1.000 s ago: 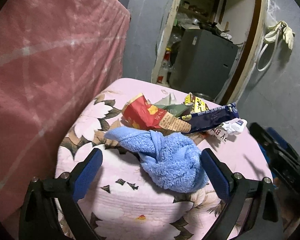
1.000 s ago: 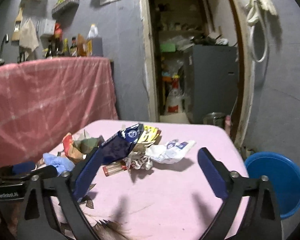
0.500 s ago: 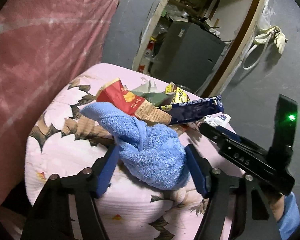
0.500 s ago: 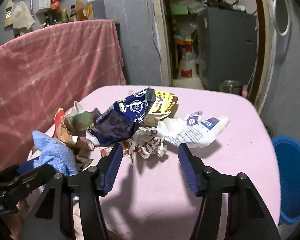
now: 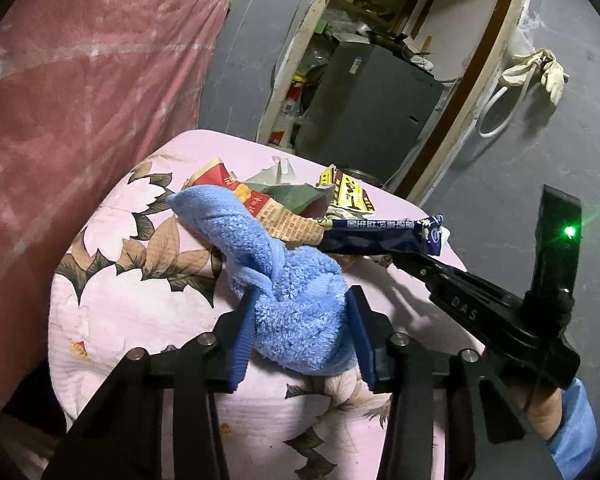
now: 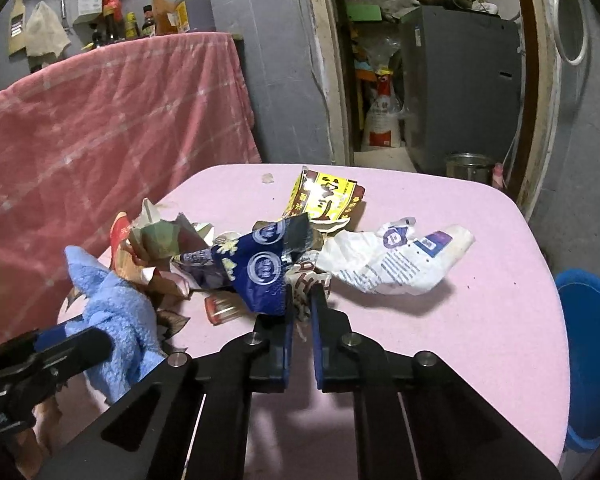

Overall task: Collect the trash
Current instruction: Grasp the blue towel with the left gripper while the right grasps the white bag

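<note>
Both claws have closed since a second ago, when each stood wide open. From the left wrist, I see my left gripper (image 5: 300, 332) now pinching the blue towel (image 5: 296, 300), bunched and fluffy, at the near edge of the pink floral table (image 5: 140, 320); the wrapper pile (image 5: 300, 204) lies just beyond it, untouched.

From the right wrist, my right gripper (image 6: 300, 312) has pressed nearly together on the crumpled brown-print wrapper (image 6: 306, 280) under the dark blue packet (image 6: 256, 268). I judge the first pickup begun. A blue bin (image 6: 592, 352) waits at right, off the table.
</note>
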### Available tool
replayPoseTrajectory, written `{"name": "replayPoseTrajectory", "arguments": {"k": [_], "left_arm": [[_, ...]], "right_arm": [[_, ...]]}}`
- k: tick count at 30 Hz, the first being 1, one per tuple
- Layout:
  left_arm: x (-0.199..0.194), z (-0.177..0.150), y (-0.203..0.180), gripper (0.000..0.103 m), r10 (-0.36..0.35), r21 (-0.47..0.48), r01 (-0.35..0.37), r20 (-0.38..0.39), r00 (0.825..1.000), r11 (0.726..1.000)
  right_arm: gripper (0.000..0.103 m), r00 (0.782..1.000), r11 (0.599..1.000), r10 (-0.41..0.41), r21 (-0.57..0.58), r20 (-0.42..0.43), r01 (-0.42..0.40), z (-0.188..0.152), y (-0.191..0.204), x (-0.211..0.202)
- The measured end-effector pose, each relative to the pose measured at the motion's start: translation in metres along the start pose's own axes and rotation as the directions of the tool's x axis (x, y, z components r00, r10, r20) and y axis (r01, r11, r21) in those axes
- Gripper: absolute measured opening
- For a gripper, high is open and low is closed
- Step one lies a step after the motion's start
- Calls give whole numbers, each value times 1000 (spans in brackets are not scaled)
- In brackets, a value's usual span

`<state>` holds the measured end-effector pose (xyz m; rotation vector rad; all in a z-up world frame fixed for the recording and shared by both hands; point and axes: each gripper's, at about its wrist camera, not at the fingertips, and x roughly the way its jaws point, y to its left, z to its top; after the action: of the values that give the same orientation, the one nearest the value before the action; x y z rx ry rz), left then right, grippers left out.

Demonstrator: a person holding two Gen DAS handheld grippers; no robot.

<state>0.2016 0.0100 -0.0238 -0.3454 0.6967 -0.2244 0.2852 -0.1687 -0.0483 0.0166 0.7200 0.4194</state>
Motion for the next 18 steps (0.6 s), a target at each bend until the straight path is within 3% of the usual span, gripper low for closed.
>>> {"name": "replayPoseTrajectory", "arguments": {"k": [7, 9, 10, 18], "left_arm": [[-15, -7, -6, 26, -4, 5, 4, 29, 1000, 1000], [-19, -10, -11, 18, 1, 22, -2, 47, 999, 1000], [-21, -11, -13, 6, 3, 32, -5, 55, 998, 999], [-24, -21, -28, 5, 22, 89, -27, 64, 998, 996]], "right_arm": [[5, 993, 999, -47, -13, 110, 49, -12, 5, -37], [5, 987, 997, -70, -16, 142, 73, -15, 5, -47], [5, 982, 996, -86, -17, 168, 90, -18, 5, -55], [5, 959, 992, -125, 0, 253, 129, -32, 2, -84]]}}
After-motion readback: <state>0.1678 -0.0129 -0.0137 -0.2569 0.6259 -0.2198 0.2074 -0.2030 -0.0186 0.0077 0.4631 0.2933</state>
